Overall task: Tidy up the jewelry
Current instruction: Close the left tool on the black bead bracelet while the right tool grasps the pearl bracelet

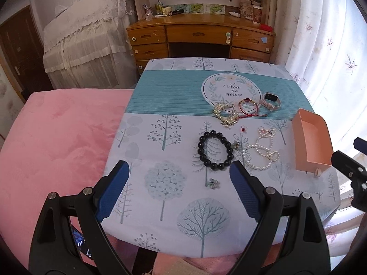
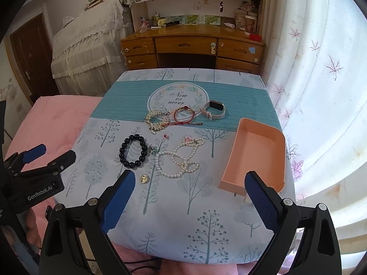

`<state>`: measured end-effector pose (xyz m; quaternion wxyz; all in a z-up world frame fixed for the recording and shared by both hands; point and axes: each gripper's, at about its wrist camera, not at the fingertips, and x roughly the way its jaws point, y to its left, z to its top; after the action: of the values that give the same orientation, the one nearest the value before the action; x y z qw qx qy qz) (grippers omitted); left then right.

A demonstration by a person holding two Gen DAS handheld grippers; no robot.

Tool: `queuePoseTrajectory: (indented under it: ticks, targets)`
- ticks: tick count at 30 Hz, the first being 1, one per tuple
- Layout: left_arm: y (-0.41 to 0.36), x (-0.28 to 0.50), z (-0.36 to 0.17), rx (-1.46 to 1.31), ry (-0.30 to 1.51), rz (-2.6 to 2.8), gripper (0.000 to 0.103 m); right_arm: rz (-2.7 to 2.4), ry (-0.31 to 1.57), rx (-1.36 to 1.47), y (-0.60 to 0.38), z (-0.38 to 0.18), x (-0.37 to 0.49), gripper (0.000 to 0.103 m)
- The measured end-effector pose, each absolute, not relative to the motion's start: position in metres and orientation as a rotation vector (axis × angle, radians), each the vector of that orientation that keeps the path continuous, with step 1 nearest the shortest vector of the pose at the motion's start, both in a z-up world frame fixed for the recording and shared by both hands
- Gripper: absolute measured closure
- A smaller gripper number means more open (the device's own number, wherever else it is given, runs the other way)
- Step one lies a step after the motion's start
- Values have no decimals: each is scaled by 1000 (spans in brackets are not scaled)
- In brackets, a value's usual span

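Both grippers spread, black bracelet, pink tray

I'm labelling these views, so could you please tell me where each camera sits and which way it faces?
Left wrist: on the left gripper, facing across the table to the black bead bracelet; both open fingers show.
Right wrist: on the right gripper, facing the pearl necklace and pink tray; open fingers show.
Shared: same jewelry, and each shows the other gripper.
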<state>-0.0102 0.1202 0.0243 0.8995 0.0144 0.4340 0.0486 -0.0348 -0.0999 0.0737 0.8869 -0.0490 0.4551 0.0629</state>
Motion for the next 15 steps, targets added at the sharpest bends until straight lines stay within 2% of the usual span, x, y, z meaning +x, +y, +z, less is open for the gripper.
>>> queuePoseTrajectory:
  ticks: [6,11,15]
  targets:
    - [135,9,36,39,923,49,15,143,960,-122,-99,95,-6,5]
    - [137,41,18,11,1027,7,15,179,1011,-110,-97,95,23,7]
    - [137,72,-18,-41,1137,-26,15,211,1098,-84,-95,74,51,16]
